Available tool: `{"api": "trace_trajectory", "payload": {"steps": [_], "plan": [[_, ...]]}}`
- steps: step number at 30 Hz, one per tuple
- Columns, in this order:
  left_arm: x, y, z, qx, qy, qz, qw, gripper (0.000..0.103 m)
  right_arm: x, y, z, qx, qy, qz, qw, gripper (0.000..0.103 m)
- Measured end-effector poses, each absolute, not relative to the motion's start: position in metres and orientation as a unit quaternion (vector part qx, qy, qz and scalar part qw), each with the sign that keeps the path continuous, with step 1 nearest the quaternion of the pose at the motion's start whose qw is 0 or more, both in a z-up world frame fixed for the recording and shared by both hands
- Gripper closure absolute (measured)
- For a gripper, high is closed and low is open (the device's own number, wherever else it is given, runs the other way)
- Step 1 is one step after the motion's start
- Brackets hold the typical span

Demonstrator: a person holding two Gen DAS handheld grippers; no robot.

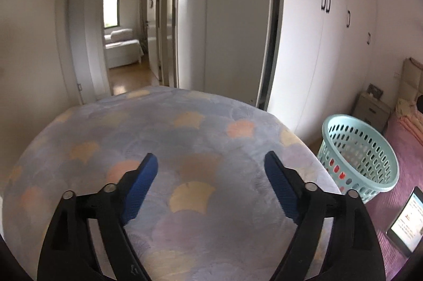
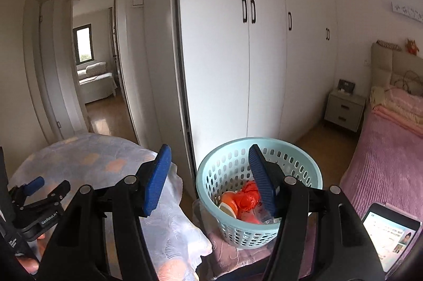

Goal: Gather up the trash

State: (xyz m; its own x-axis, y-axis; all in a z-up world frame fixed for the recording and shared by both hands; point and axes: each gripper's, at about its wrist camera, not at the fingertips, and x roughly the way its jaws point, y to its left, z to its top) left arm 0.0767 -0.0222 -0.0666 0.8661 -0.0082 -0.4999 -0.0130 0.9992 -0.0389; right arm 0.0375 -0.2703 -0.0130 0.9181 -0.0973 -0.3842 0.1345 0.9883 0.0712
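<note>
Both grippers were released: the left gripper (image 1: 211, 162) hovered over the patterned blanket (image 1: 164, 138); the right gripper (image 2: 210, 156) hovered above the perforated basket (image 2: 230, 167) containing orange trash (image 2: 246, 199).

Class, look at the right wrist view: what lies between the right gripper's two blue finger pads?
The pale blue perforated plastic basket lies there, holding orange crumpled trash; the right gripper is open.

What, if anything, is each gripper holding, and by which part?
Nothing: the left gripper and right gripper are both open and empty.
</note>
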Motion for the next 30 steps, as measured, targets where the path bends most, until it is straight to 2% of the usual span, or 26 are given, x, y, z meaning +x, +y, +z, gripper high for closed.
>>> {"api": "trace_trajectory", "payload": {"steps": [4, 18, 30], "plan": [[0.074, -0.024, -0.07, -0.021, 0.245, 0.002, 0.969, 0.019, 0.028, -0.262, -0.017, 0.037, 0.18, -0.072, 0.98, 0.041], [0.07, -0.025, -0.075, -0.018, 0.248, -0.012, 0.968, 0.016, 0.019, -0.266, -0.048, 0.055, 0.192, -0.098, 0.975, 0.041], [0.068, -0.019, -0.073, -0.034, 0.244, -0.015, 0.969, 0.016, 0.02, -0.265, -0.05, 0.053, 0.197, -0.096, 0.974, 0.041]]}}
